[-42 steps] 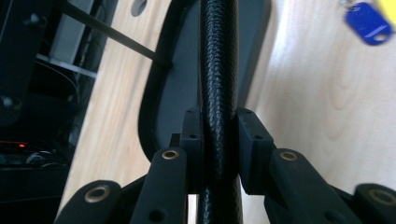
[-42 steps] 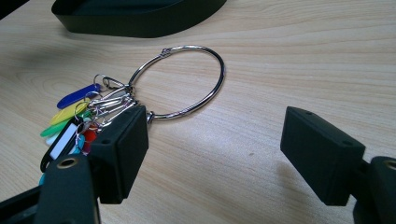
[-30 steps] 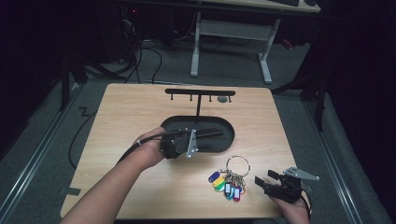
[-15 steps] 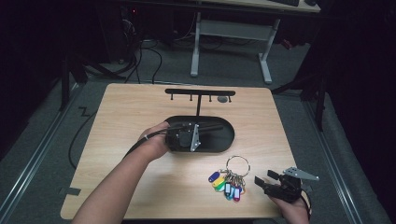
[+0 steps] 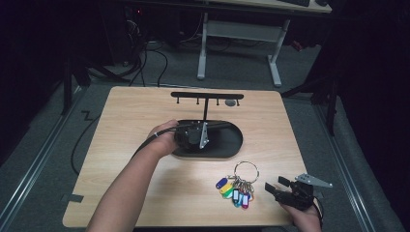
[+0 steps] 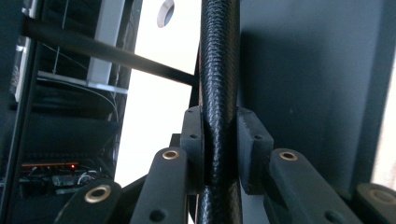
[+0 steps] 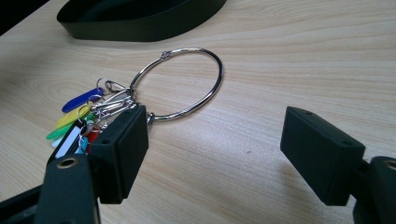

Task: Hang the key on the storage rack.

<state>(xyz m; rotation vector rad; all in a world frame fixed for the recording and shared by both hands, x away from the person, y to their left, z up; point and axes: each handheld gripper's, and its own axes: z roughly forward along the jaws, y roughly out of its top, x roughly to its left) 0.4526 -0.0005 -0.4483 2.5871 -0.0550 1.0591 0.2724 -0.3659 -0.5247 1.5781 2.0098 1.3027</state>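
The left claw [image 5: 209, 126] pinches the thin black post [image 6: 219, 70] of a key stand, its pads [image 6: 194, 140] pressed against the textured rod on both sides, low on the post and just above the stand's oval base [image 5: 227, 145]. Over the past second the hand [image 5: 162, 140] has slid across the surface from the near edge of the base to the post itself, and the stand sits where it did, its hook bar [image 5: 207, 95] level above the far side of the surface. The right claw [image 5: 274, 186] has kept still at the near right corner, spread wide and holding nothing, aimed at the key ring [image 7: 187, 84] just beside it. That large steel ring lies flat on the wood between the base and the right claw, its coloured tags [image 5: 233, 193] fanned out beside one black pad [image 7: 121, 149]. The shift suggests the stand is now braced for hanging, with the ring not yet picked up; the likely next step is for the spread claw to close on the ring's wire and lift it toward a hook.
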